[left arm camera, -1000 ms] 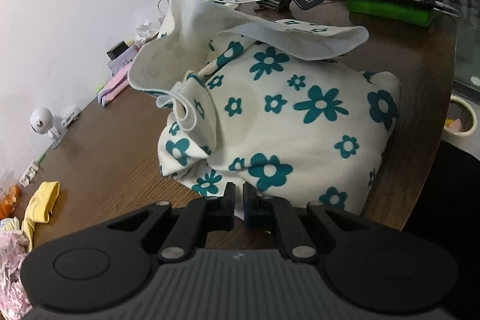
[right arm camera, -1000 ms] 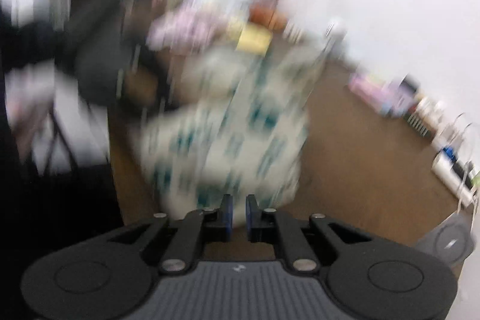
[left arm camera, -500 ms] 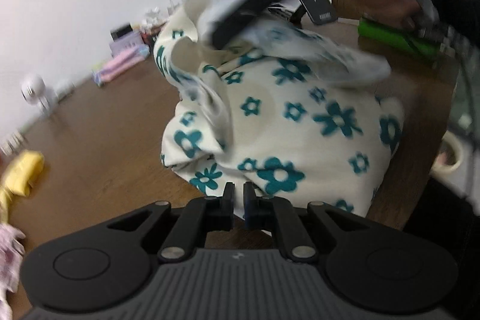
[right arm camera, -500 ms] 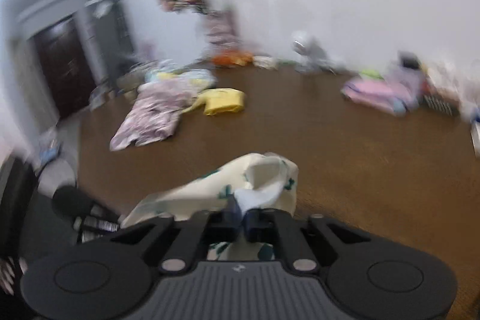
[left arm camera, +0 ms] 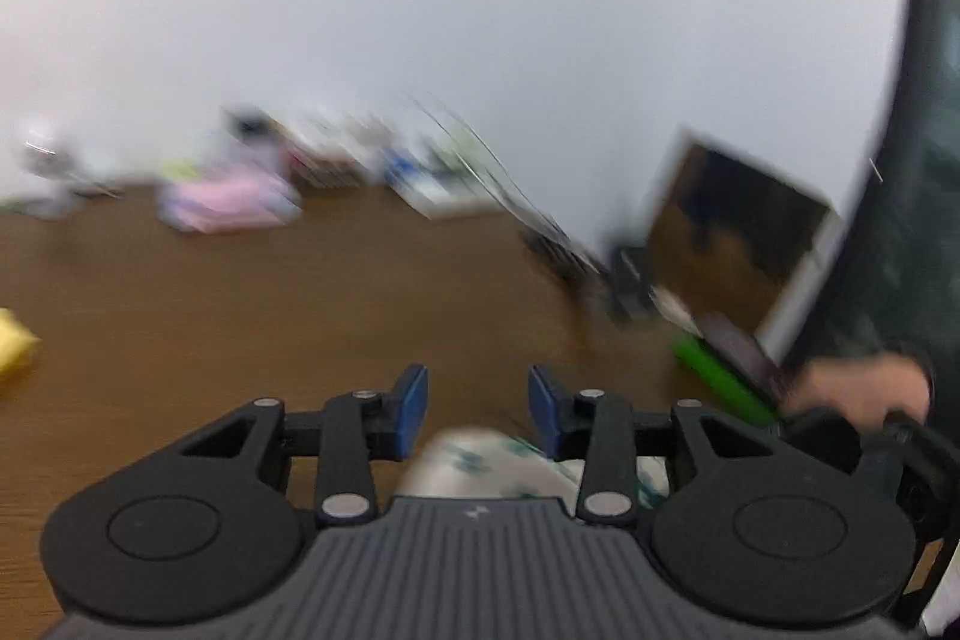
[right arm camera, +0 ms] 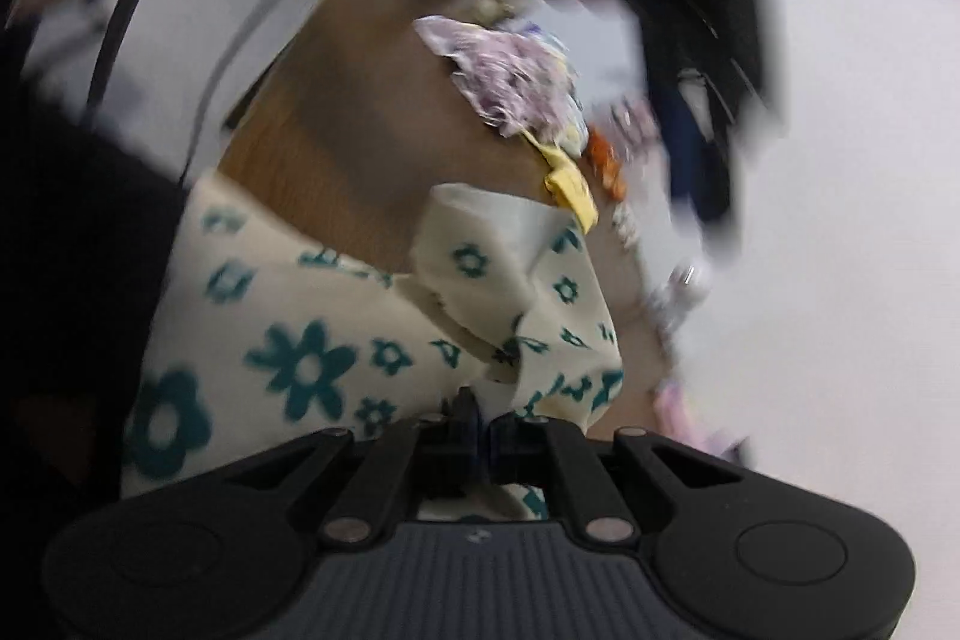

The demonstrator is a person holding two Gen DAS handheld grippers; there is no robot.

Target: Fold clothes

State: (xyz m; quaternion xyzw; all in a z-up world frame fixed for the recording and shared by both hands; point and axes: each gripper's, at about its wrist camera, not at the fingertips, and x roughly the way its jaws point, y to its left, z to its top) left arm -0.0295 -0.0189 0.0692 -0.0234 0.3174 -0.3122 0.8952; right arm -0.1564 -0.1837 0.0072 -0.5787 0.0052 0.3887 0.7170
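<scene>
The cream garment with teal flowers lies bunched on the brown table and fills the lower right wrist view. My right gripper is shut, pinching a fold of that fabric between its fingertips. My left gripper stands open, its blue pads wide apart with nothing between them. A blurred lump of the floral garment sits just below and behind the left fingers. Both views are motion-blurred.
Along the wall lie a pink bundle and small clutter; a yellow piece is at the left edge. A green object and a hand are at right. A lilac patterned garment and yellow cloth lie farther off.
The left gripper has opened and released the floral garment, and its view has swung up over the table. The right gripper, still closed on the fabric, has turned back toward the garment.
</scene>
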